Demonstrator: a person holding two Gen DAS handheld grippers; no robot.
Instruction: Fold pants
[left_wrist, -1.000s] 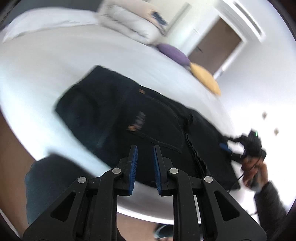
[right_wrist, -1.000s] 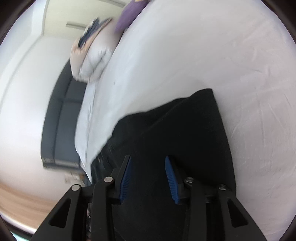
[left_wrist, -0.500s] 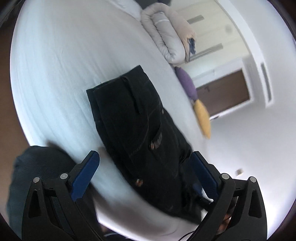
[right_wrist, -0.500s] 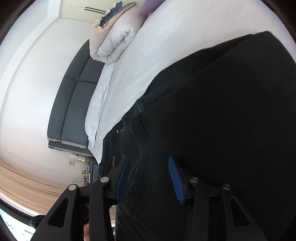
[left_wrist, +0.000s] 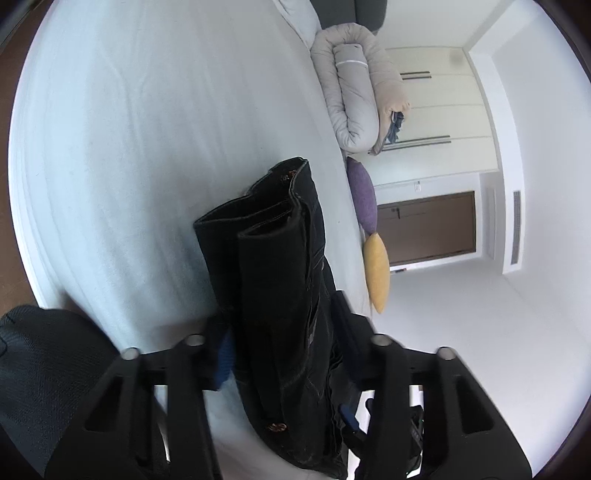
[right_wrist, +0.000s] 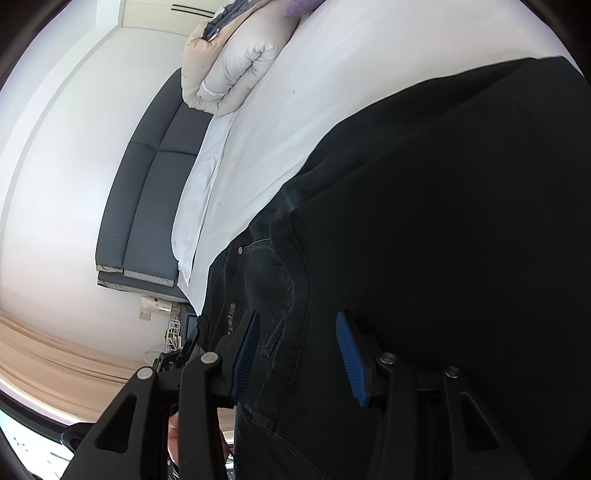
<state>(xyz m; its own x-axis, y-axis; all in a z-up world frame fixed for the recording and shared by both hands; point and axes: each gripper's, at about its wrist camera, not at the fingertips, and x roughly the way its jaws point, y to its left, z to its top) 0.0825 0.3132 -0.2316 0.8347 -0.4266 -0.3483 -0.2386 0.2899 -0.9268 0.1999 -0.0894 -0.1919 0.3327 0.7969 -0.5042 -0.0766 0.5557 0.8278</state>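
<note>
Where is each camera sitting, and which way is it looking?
Left wrist: sits on the left gripper, looking along its closing fingers over the folded black pants between them, across the white bed toward a brown door; a dark sleeve shows.
Right wrist: sits on the right gripper, looking low over the pants toward a dark headboard; a bit of hand shows.
Both see: the pants, the bed, the rolled duvet.
</note>
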